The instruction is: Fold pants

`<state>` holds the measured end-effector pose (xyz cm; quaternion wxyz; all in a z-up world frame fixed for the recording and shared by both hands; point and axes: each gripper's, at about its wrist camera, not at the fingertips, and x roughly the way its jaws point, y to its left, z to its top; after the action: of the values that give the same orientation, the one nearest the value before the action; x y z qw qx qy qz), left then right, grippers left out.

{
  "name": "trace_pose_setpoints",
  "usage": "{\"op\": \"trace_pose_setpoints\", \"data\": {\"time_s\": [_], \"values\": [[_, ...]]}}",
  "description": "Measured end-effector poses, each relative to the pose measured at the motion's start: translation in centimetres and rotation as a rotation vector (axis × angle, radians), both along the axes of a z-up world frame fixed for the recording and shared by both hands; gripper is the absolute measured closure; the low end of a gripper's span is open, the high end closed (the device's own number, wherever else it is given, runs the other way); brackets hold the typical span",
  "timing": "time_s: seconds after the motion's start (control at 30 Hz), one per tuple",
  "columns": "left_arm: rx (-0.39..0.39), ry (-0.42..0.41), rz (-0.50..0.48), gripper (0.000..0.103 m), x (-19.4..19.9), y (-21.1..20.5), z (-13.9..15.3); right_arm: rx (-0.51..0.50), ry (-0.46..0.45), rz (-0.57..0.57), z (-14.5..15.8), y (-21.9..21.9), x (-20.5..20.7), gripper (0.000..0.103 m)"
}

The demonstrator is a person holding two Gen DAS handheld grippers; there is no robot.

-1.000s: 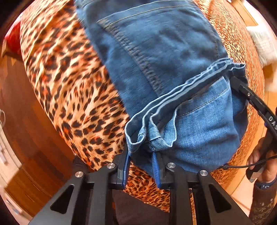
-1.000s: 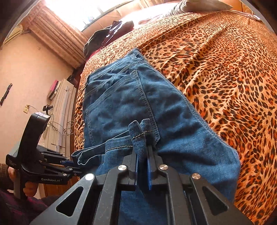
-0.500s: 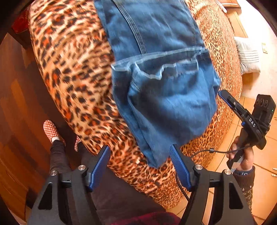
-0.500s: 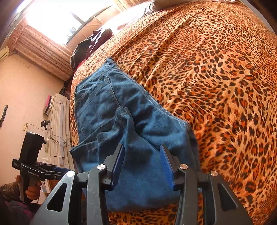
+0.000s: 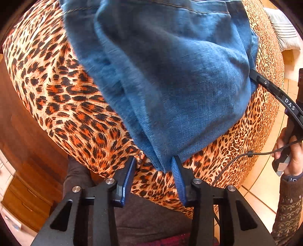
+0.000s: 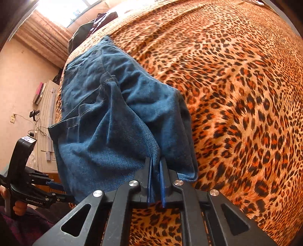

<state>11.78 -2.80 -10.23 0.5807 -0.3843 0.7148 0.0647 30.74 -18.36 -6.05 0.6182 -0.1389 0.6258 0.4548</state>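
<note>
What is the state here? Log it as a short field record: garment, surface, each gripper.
garment: blue jeans, folded, lying on the bed near its edge
surface: leopard-print bedspread
left gripper: open, jaws either side of the near fold corner, not clamped
right gripper: shut on the jeans' near folded edge
background: dark clothing at the bed's far end

A bed point(image 6: 236, 79) under a leopard-print cover fills most of both views; a bright window point(image 6: 75, 9) with a ribbed curtain point(image 6: 45, 37) stands beyond it; the wall point(image 6: 22, 79) is pale pink; a wooden cabinet point(image 5: 24, 181) stands on one side, light floor tiles point(image 5: 263, 181) on the other.
</note>
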Motion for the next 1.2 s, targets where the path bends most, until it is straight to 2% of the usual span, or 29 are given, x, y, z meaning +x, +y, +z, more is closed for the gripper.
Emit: {"op": "trace_pose_setpoints", "data": {"time_s": [0.07, 0.1, 0.17, 0.2, 0.27, 0.3, 0.37, 0.47, 0.53, 0.63, 0.67, 0.73, 0.8, 0.83, 0.87, 0.9, 0.93, 1.03, 1.13, 1.2], "values": [[-0.012, 0.005, -0.001, 0.068, 0.0, 0.0, -0.1, 0.006, 0.043, -0.043, -0.8, -0.8, 0.3, 0.095], [-0.041, 0.001, 0.005, 0.069, -0.5, 0.5, 0.1, 0.007, 0.050, -0.050, -0.6, -0.8, 0.4, 0.091], [-0.128, -0.051, 0.041, 0.071, -1.1, 1.5, 0.4, 0.012, 0.051, -0.043, 0.3, -0.8, 0.3, 0.087], [-0.135, -0.088, 0.074, 0.071, -1.6, 2.5, 1.0, 0.026, 0.045, -0.042, 1.1, -0.8, 0.6, 0.085], [-0.097, -0.148, 0.138, 0.065, -1.9, 4.6, 2.6, 0.090, 0.051, -0.051, 2.6, -0.7, 1.2, 0.067], [-0.072, -0.170, 0.173, 0.054, -1.8, 5.7, 3.2, 0.127, 0.051, -0.057, 3.3, -0.5, 1.5, 0.065], [-0.019, -0.182, 0.263, 0.043, -1.4, 8.1, 3.8, 0.180, 0.052, -0.059, 4.1, 0.4, 1.9, 0.064], [0.025, -0.190, 0.316, 0.043, 0.4, 10.7, 4.0, 0.200, 0.058, -0.047, 4.1, 2.8, 1.8, 0.064], [0.057, -0.185, 0.301, 0.044, 1.4, 11.7, 4.4, 0.197, 0.058, -0.021, 3.8, 4.9, 1.3, 0.064], [0.124, -0.172, 0.209, 0.045, 3.2, 10.8, 4.7, 0.180, 0.046, 0.014, 3.3, 6.7, 0.8, 0.064], [0.160, -0.172, 0.169, 0.045, 3.8, 10.1, 4.8, 0.175, 0.044, 0.018, 3.2, 7.1, 0.7, 0.064], [0.280, -0.154, 0.096, 0.049, 5.0, 8.8, 4.8, 0.176, 0.044, 0.020, 2.9, 7.8, 0.7, 0.064], [0.329, -0.099, 0.067, 0.076, 5.7, 7.5, 3.6, 0.168, 0.023, 0.033, 2.5, 8.4, 0.6, 0.066], [0.332, -0.072, 0.075, 0.076, 5.8, 7.7, 3.2, 0.158, 0.004, 0.050, 2.3, 8.8, 0.4, 0.079], [0.315, -0.062, 0.114, 0.078, 5.5, 8.0, 3.1, 0.145, -0.022, 0.066, 2.2, 9.2, 0.3, 0.098], [0.292, -0.058, 0.151, 0.084, 5.0, 8.1, 3.2, 0.130, -0.027, 0.083, 1.9, 9.6, 0.4, 0.098], [0.275, -0.057, 0.176, 0.085, 4.6, 8.1, 3.3, 0.131, -0.023, 0.082, 2.0, 9.7, 0.5, 0.098], [0.249, -0.033, 0.214, 0.081, 3.3, 8.6, 2.4, 0.168, -0.016, 0.071, 2.5, 9.5, 0.8, 0.097], [0.172, -0.017, 0.284, 0.081, 2.8, 9.7, 2.0, 0.059, -0.034, 0.075, 0.2, 10.4, 0.9, 0.092], [0.137, -0.029, 0.290, 0.081, 2.3, 10.3, 2.0, 0.096, 0.043, 0.003, 0.2, 9.9, 1.8, 0.085]]}}
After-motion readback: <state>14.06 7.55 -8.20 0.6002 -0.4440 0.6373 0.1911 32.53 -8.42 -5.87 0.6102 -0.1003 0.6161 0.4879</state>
